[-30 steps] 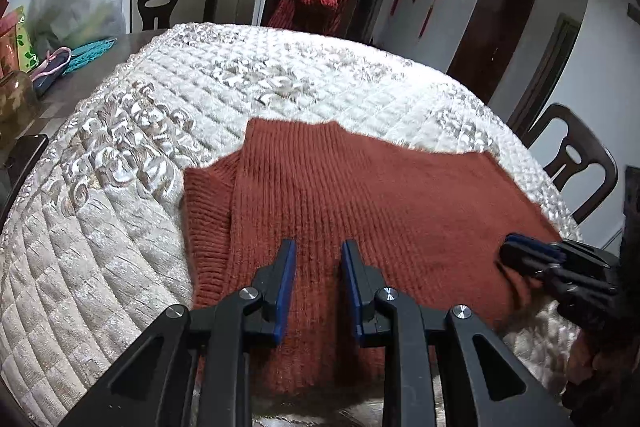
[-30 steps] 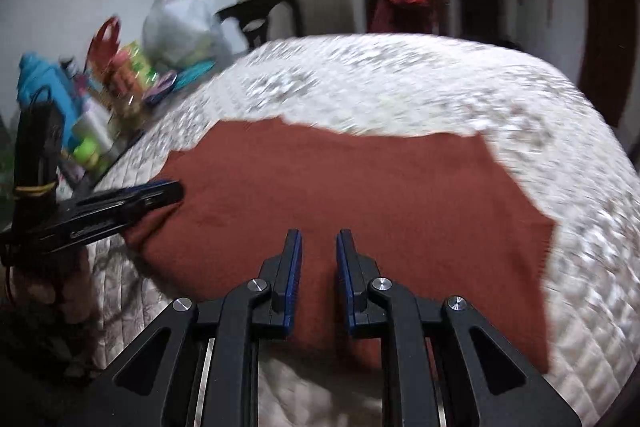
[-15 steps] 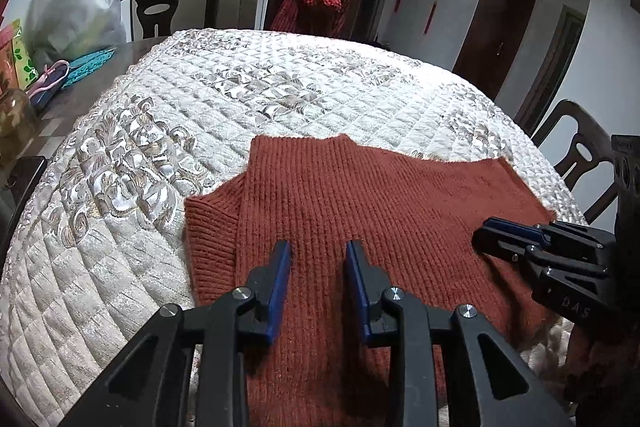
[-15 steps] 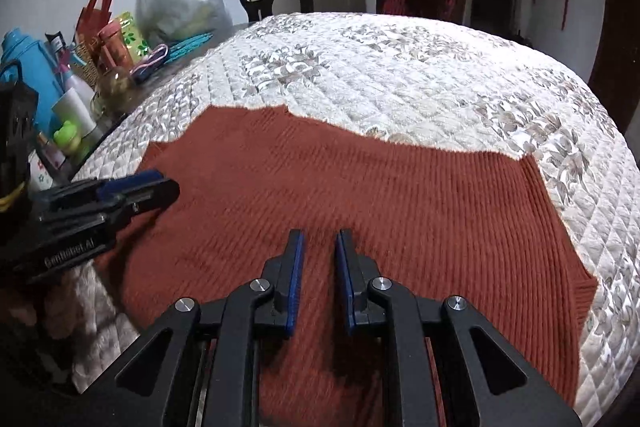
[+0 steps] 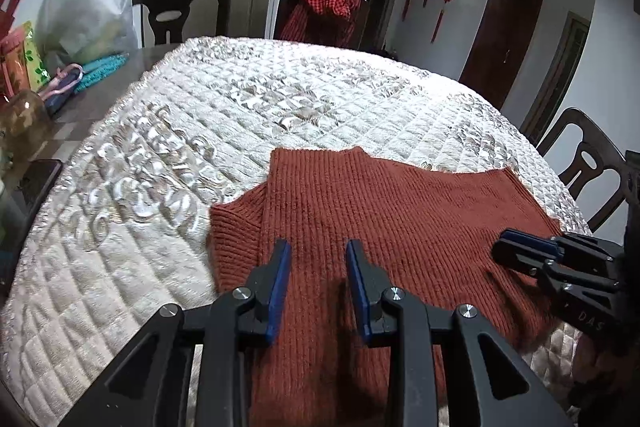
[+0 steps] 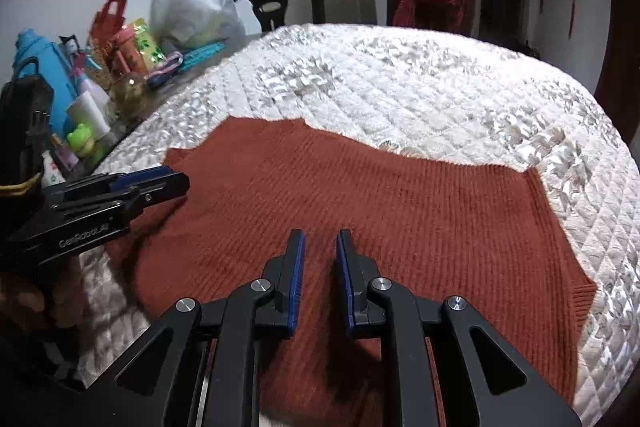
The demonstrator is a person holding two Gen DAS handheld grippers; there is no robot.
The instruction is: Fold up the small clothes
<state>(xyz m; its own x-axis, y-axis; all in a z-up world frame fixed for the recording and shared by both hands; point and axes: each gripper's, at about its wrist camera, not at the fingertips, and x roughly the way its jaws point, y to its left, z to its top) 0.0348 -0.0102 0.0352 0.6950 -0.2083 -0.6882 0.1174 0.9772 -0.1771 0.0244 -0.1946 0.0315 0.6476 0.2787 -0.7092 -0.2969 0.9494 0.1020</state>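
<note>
A rust-red ribbed knit sweater (image 5: 384,211) lies flat on the white quilted tablecloth (image 5: 248,107), with one sleeve folded in at its left side. It also shows in the right wrist view (image 6: 360,195). My left gripper (image 5: 316,255) hovers above the sweater's near left part, jaws apart and empty. My right gripper (image 6: 320,247) hovers above the near middle, jaws a small gap apart and empty. Each gripper shows in the other's view: the right gripper (image 5: 520,247) over the sweater's right edge, the left gripper (image 6: 160,179) over its left edge.
Bottles, a blue flask, toys and a white plastic bag (image 6: 192,7) crowd the bare table strip left of the cloth. Dark chairs (image 5: 184,11) stand around the table; one (image 5: 320,11) carries a red garment. Another chair (image 5: 588,163) stands at the right.
Both grippers have drawn back and up from the sweater, so more of the table shows. The sweater lies as before. The left jaws have opened slightly wider.
</note>
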